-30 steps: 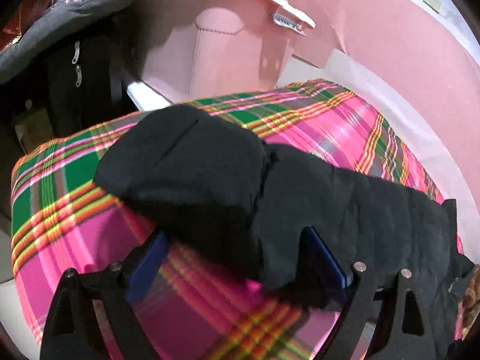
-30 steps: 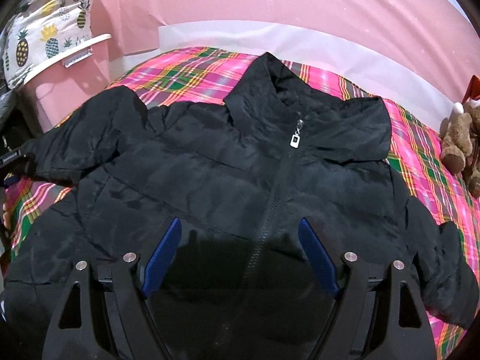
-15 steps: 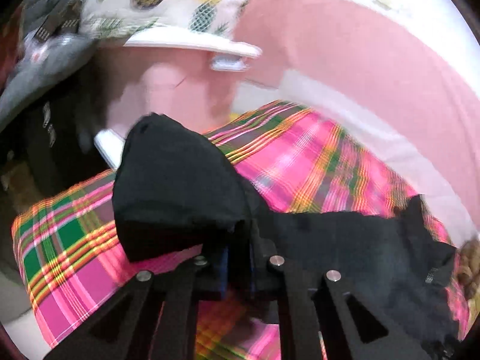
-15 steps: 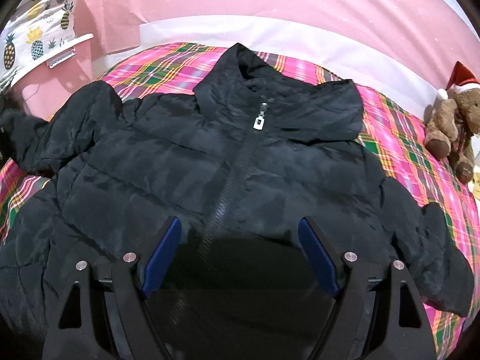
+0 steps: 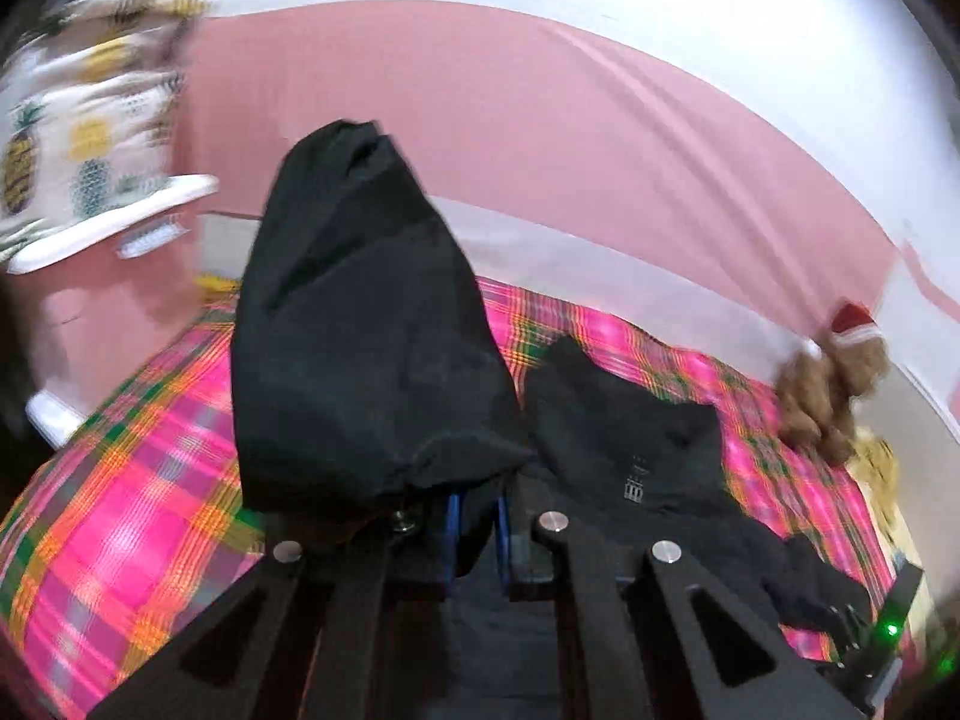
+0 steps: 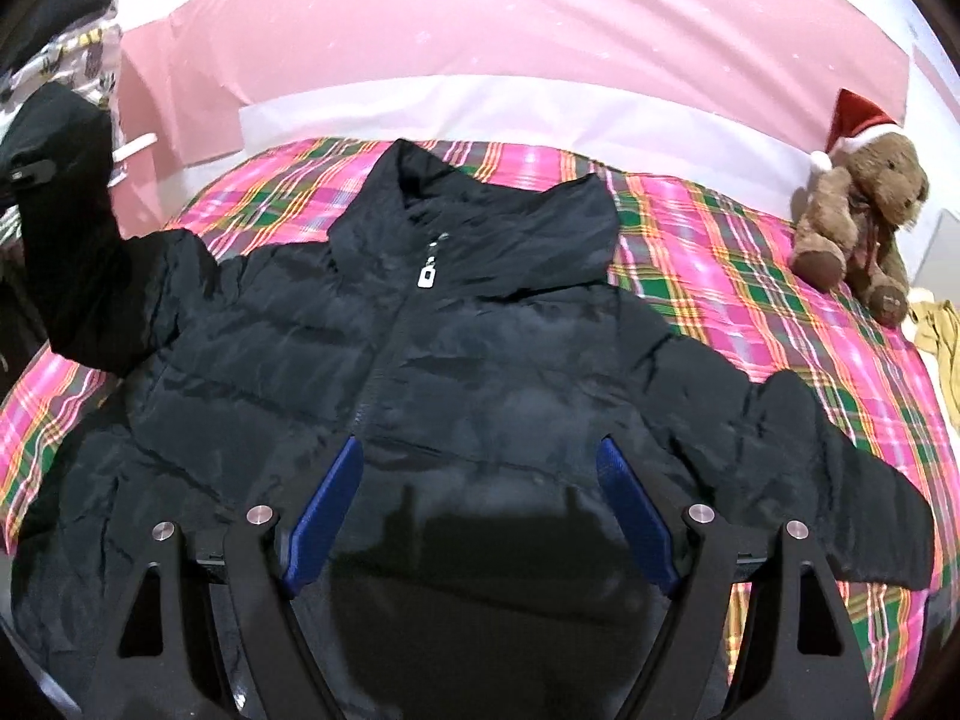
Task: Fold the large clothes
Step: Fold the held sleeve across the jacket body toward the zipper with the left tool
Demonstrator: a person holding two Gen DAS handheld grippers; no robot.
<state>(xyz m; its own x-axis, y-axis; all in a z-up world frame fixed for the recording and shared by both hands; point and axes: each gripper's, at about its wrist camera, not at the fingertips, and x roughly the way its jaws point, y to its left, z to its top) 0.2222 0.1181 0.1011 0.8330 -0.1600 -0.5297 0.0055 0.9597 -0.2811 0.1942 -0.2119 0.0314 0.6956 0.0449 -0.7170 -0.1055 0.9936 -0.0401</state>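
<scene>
A black puffer jacket [image 6: 456, 372] lies face up on the pink plaid bed cover [image 6: 720, 276], zipped, with its collar toward the wall. My left gripper [image 5: 477, 516] is shut on the jacket's left sleeve [image 5: 360, 330], which stands raised off the bed in front of the camera. From the right wrist view the same sleeve [image 6: 72, 222] rises at the far left. My right gripper [image 6: 477, 510] hovers open over the jacket's lower front, nothing between its blue pads. The jacket's other sleeve [image 6: 840, 480] lies spread to the right.
A brown teddy bear [image 6: 864, 216] in a red Santa hat sits at the bed's far right corner. A pink wall [image 6: 480, 30] runs behind the bed. A pineapple-print cloth [image 5: 78, 138] on a white shelf stands at the left. Yellow fabric [image 6: 936, 330] lies beside the bear.
My left gripper closed on the sleeve and lifted it up and toward the jacket's middle. The right gripper drifted over the jacket's front and stayed open.
</scene>
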